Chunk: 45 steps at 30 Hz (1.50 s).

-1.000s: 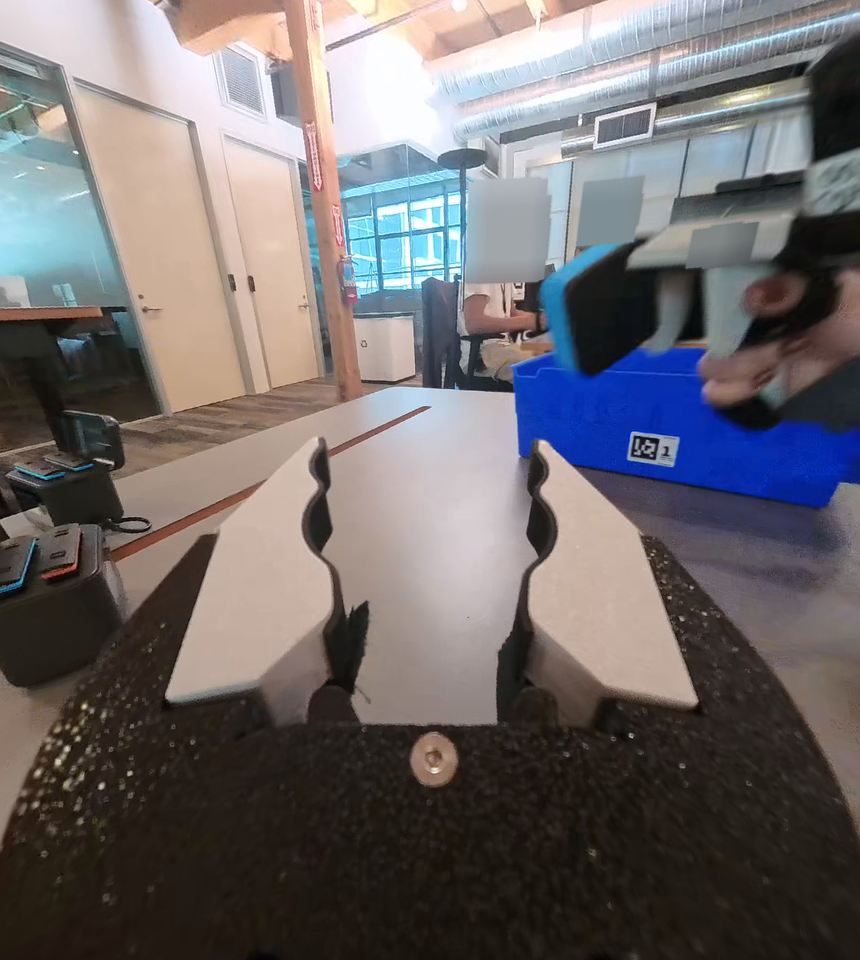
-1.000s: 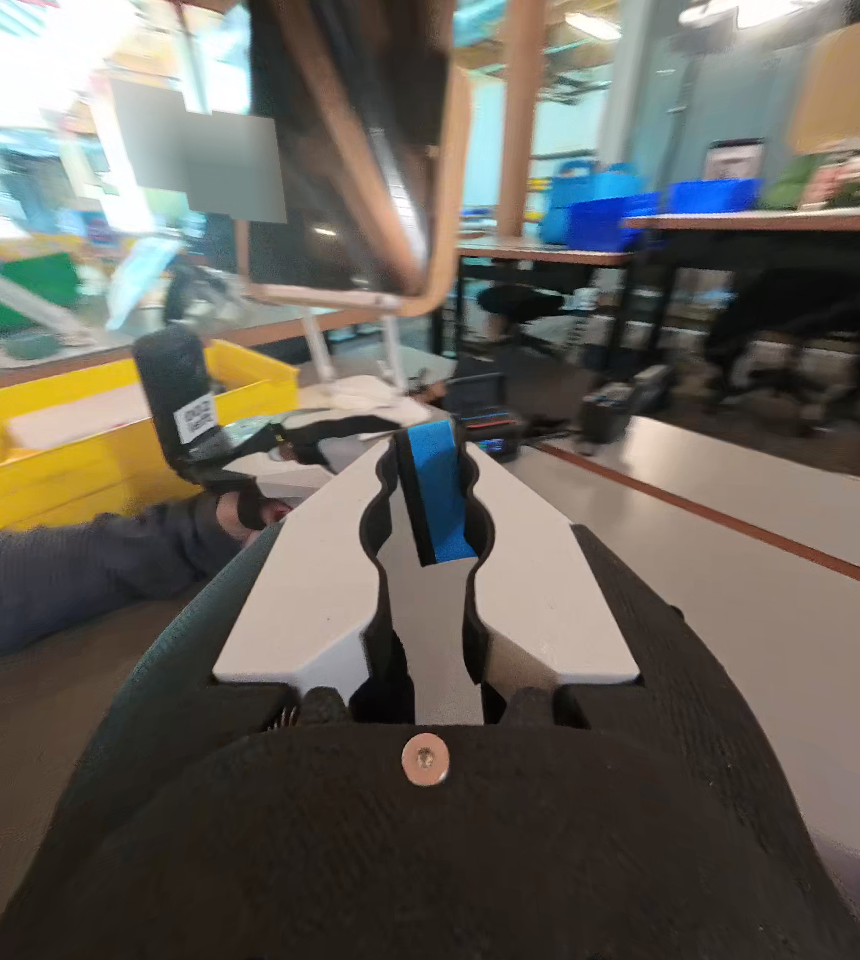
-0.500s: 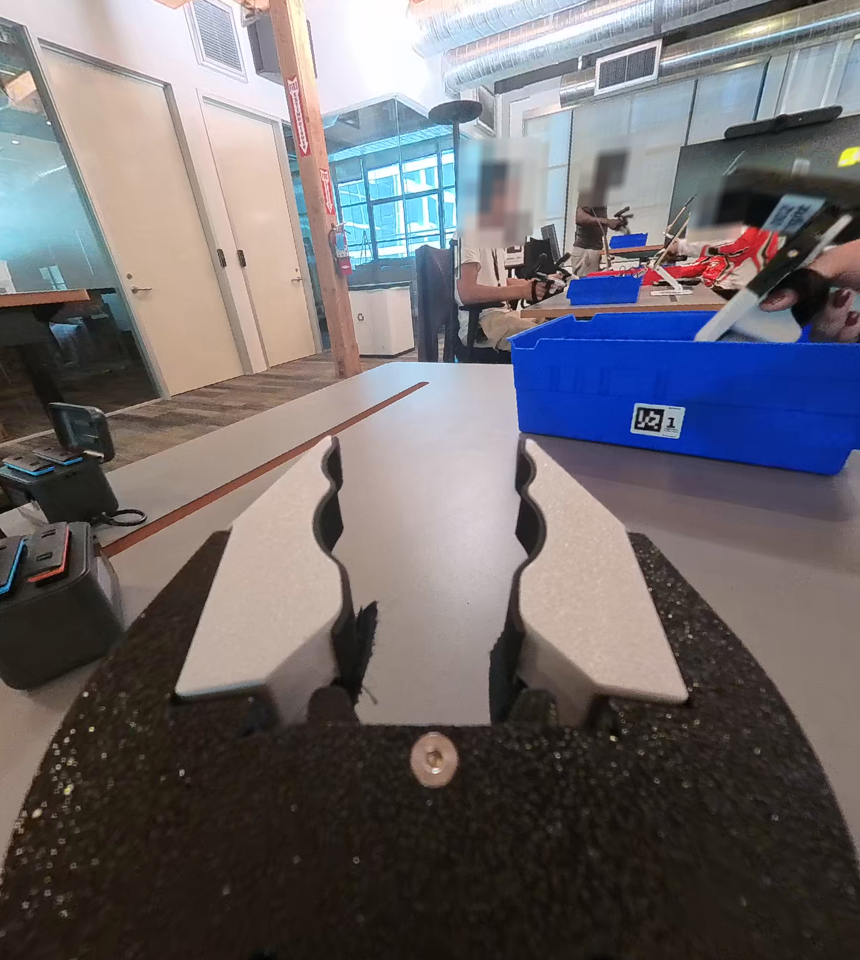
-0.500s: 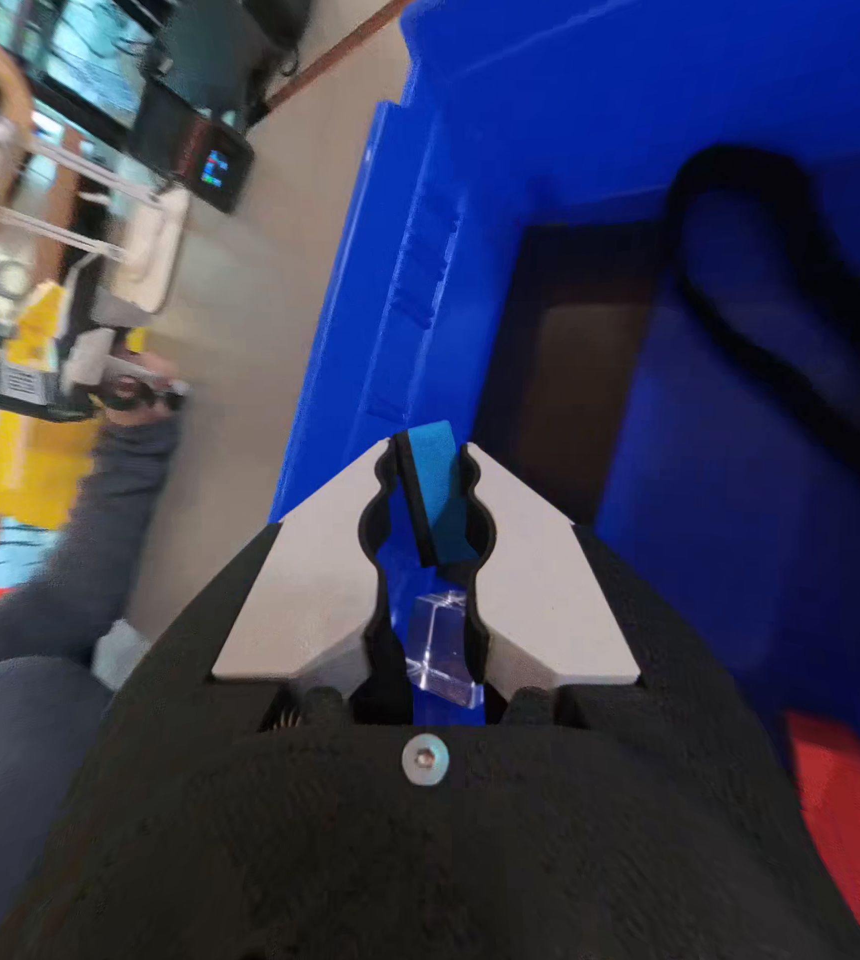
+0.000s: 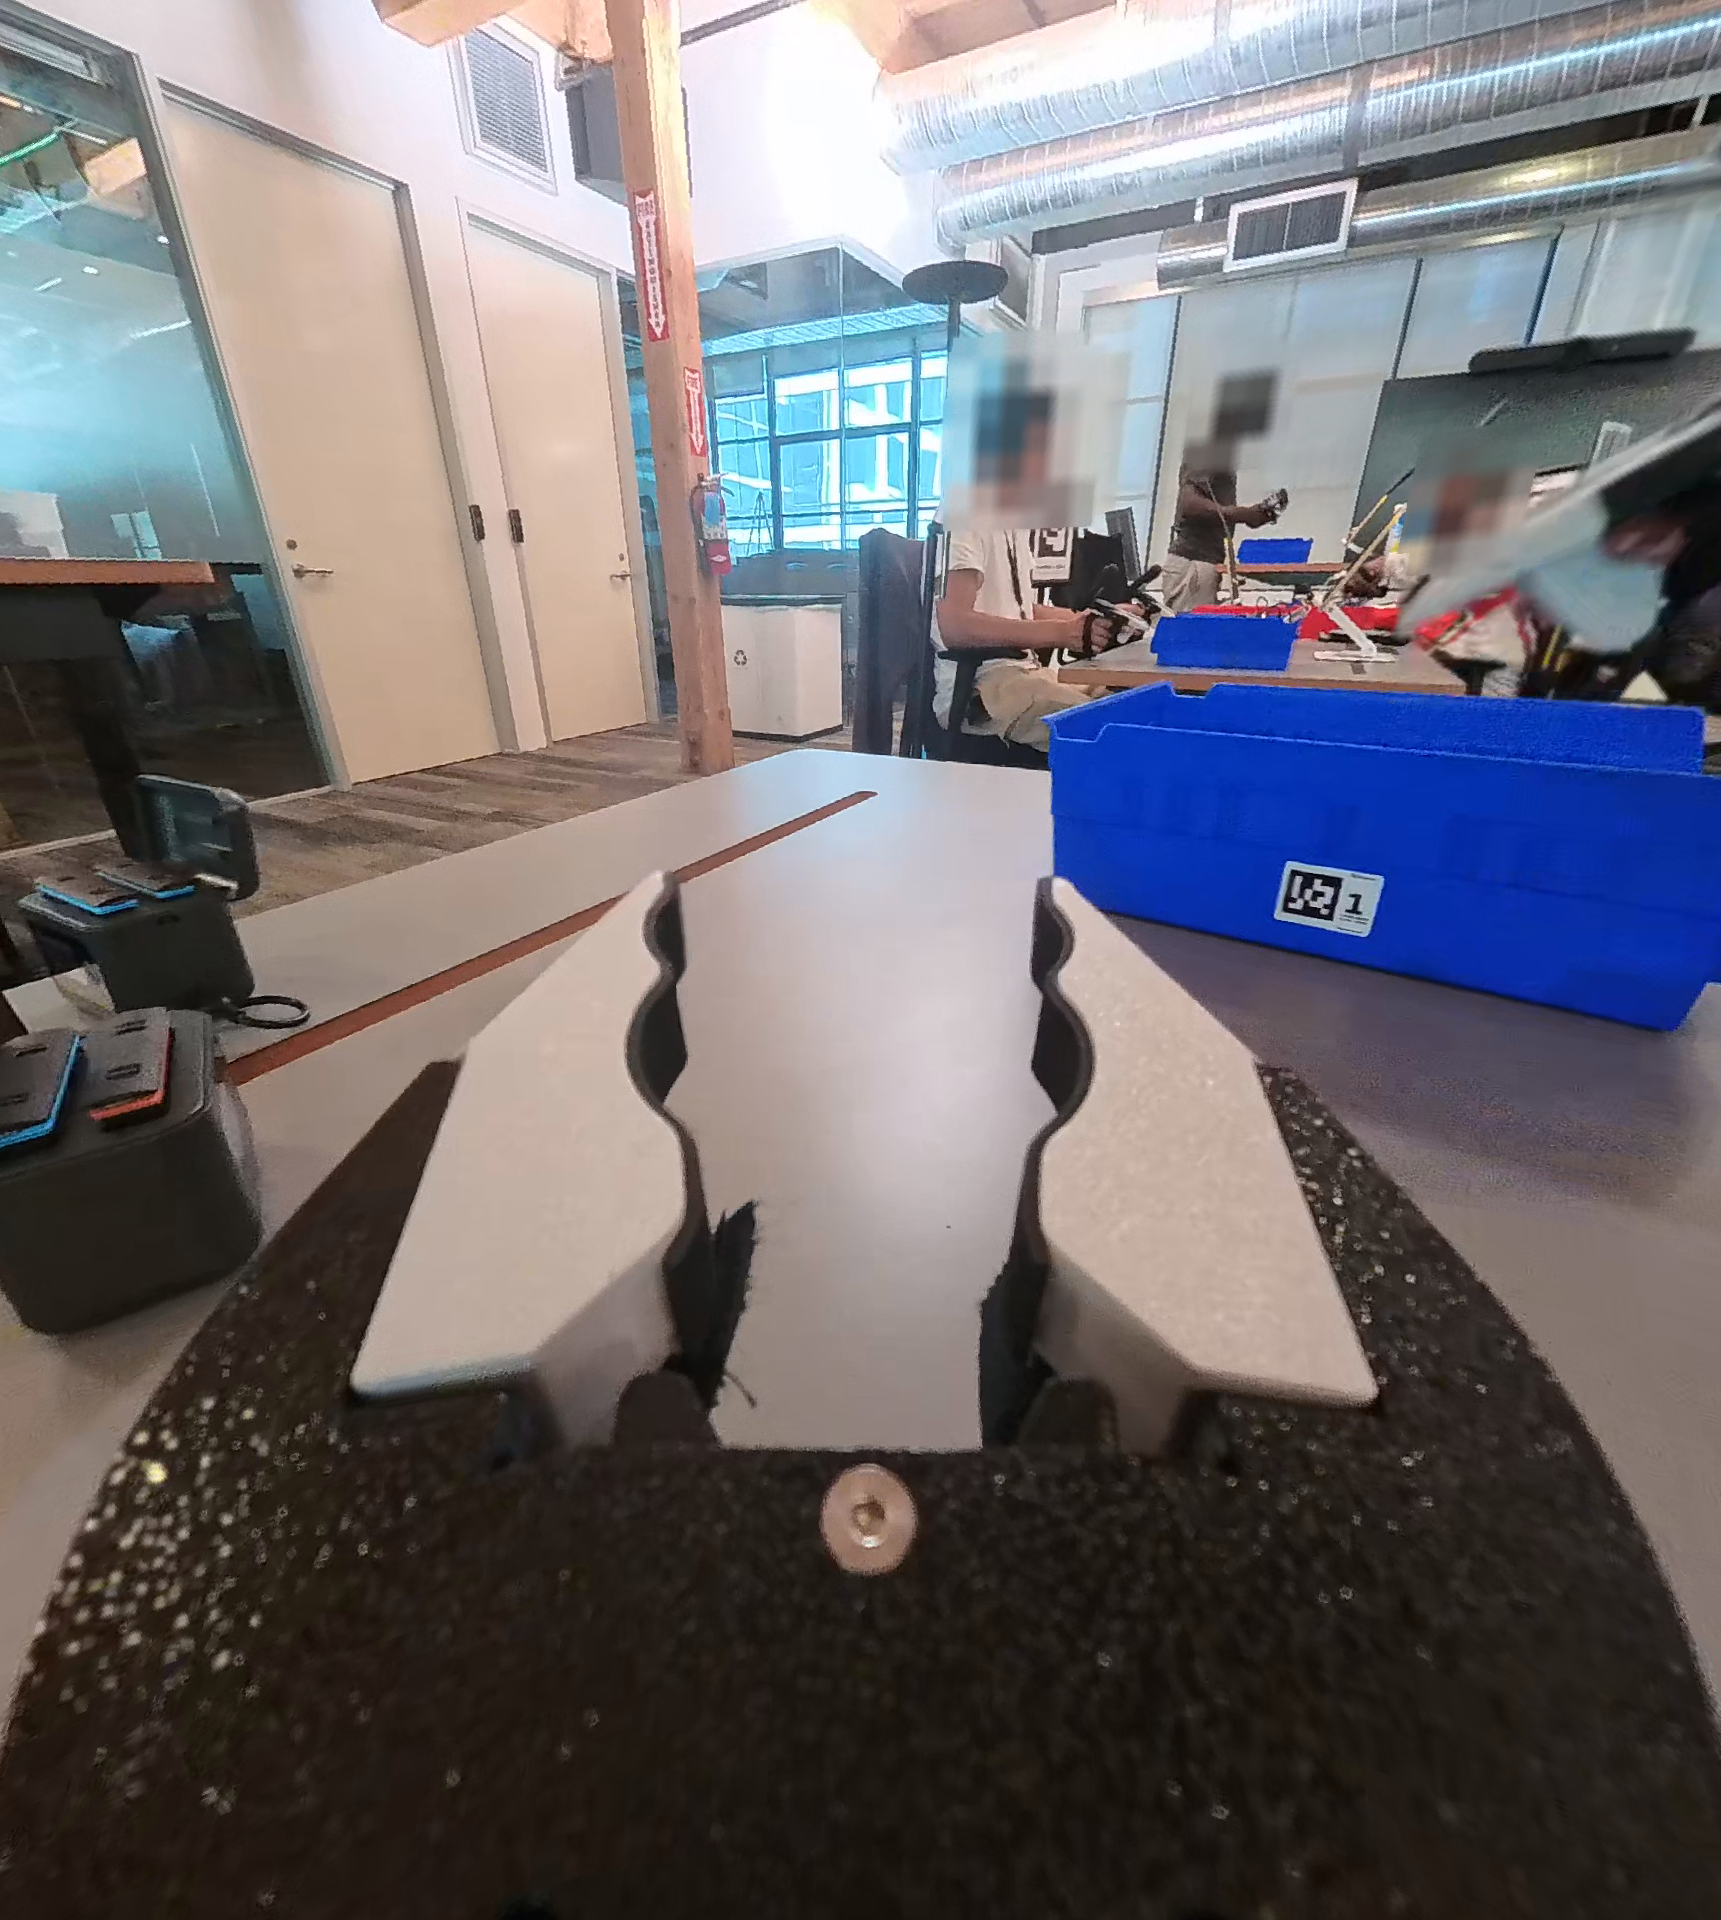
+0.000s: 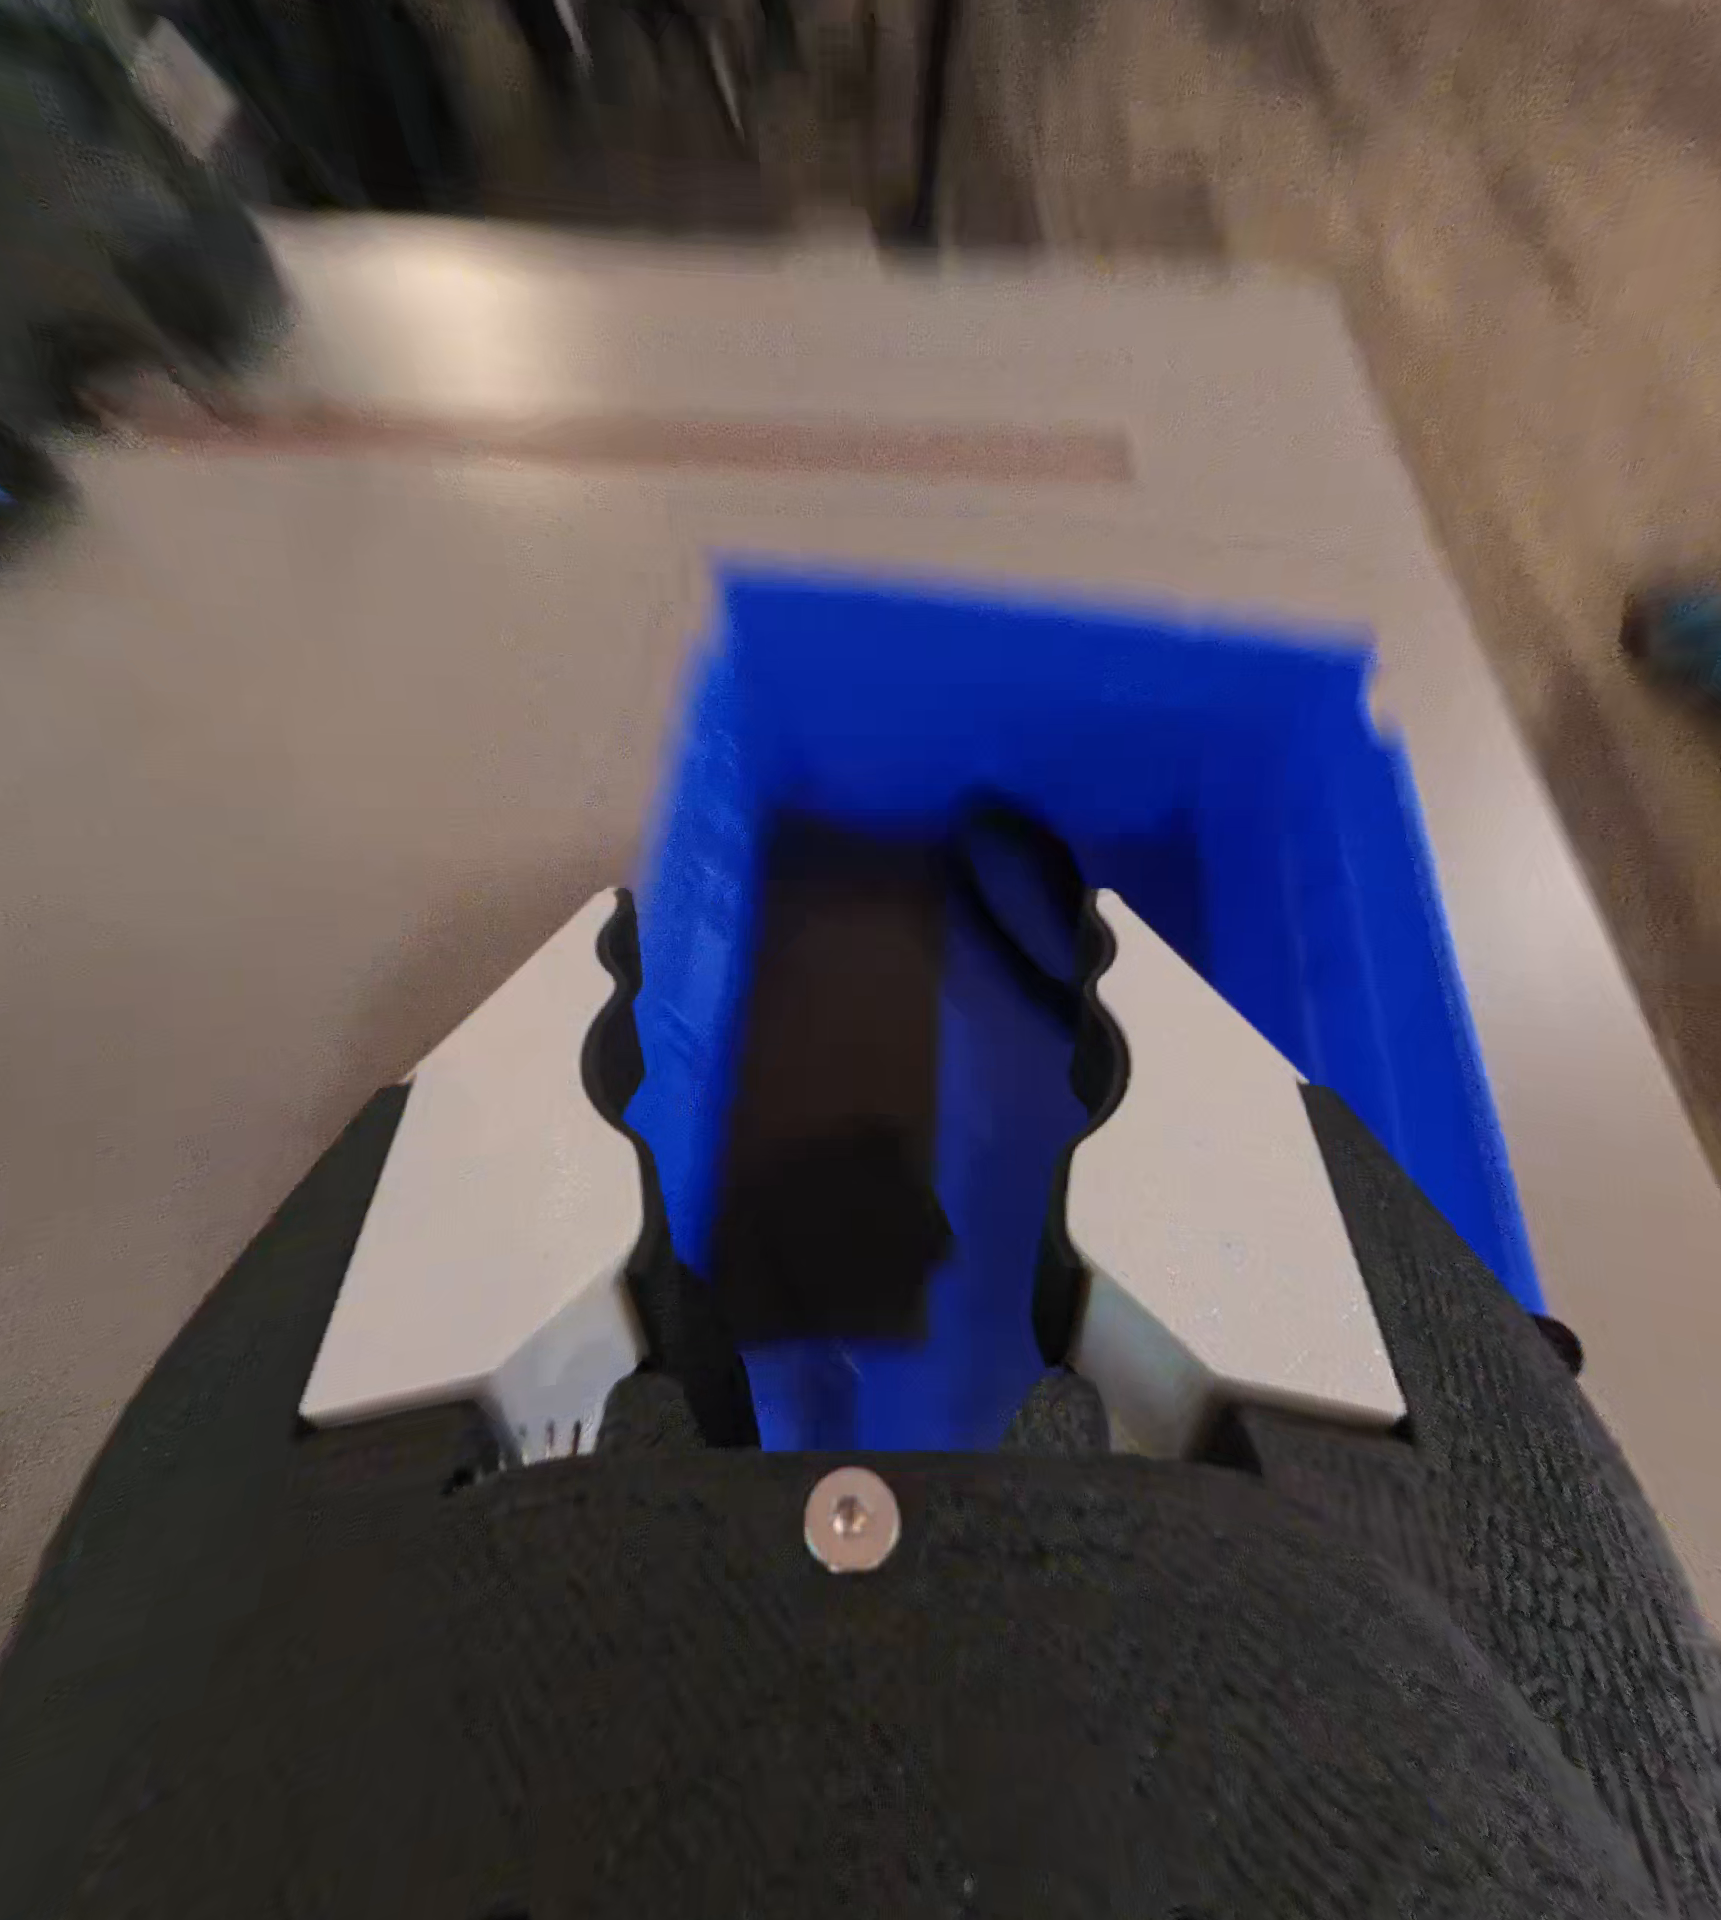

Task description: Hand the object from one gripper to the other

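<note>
My left gripper [image 5: 854,885] is open and empty, low over the grey table [image 5: 835,1039]. My right gripper [image 6: 858,904] is open and empty. It points down into the blue bin [image 6: 1355,935] from above. A black squarish piece [image 6: 825,1236] lies in the bin just under its jaws, on a dark rectangle [image 6: 840,997]. The view is blurred, so I cannot tell whether this piece is the blue-and-black block. In the left wrist view the bin [image 5: 1407,831] stands to the front right, and the right gripper [image 5: 1614,499] shows blurred above it.
Two black charger boxes [image 5: 108,1174] [image 5: 144,930] stand at the table's left edge. A black round thing [image 6: 1022,894] lies deeper in the bin. The table's edge [image 6: 1458,644] runs close to the bin's right side. People sit at desks [image 5: 1251,665] behind.
The right gripper swung from in front of the left gripper to above the bin and opened. The blue-and-black block is no longer between its fingers. The left gripper stayed open and barely moved.
</note>
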Tool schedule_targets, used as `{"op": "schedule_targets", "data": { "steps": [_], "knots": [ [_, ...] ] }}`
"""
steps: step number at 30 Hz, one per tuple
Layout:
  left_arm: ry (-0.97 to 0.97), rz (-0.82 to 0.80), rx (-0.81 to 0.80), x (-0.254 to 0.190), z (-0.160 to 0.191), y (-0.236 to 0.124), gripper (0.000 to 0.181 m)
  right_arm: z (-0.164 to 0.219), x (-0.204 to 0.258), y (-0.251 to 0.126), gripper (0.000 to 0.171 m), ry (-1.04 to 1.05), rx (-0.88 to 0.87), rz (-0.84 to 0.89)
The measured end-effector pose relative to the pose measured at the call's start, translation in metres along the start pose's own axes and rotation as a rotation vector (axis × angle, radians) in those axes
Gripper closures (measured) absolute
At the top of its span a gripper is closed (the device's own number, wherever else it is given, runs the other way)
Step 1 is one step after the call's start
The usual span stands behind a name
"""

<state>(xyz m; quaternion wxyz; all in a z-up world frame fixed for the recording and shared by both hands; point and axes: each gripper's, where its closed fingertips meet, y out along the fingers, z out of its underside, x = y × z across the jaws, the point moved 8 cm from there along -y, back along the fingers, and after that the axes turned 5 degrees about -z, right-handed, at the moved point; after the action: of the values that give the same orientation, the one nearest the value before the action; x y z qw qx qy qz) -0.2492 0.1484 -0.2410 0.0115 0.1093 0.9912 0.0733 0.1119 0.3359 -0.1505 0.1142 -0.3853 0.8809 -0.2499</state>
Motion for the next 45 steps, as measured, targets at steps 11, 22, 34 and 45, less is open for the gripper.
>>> {"op": "schedule_targets", "data": {
  "steps": [11, 22, 34, 45],
  "knots": [
    [0.157, -0.224, 0.025, 0.006, 0.001, -0.001, 0.095, -0.011, 0.175, 0.135, 0.094, -0.158, -0.688, -0.198],
    [0.125, -0.196, 0.043, 0.007, 0.003, 0.004, 0.072, -0.003, 0.185, 0.165, 0.101, -0.232, -0.806, -0.179],
    [0.21, -0.506, 0.172, -0.043, -0.074, -0.026, 0.063, -0.002, 0.186, 0.164, 0.107, -0.237, -0.825, -0.244],
    [-0.146, -0.941, 0.492, -0.031, -0.121, -0.241, 0.102, -0.004, 0.186, 0.166, 0.113, -0.189, -0.824, -0.292]
  ]
}}
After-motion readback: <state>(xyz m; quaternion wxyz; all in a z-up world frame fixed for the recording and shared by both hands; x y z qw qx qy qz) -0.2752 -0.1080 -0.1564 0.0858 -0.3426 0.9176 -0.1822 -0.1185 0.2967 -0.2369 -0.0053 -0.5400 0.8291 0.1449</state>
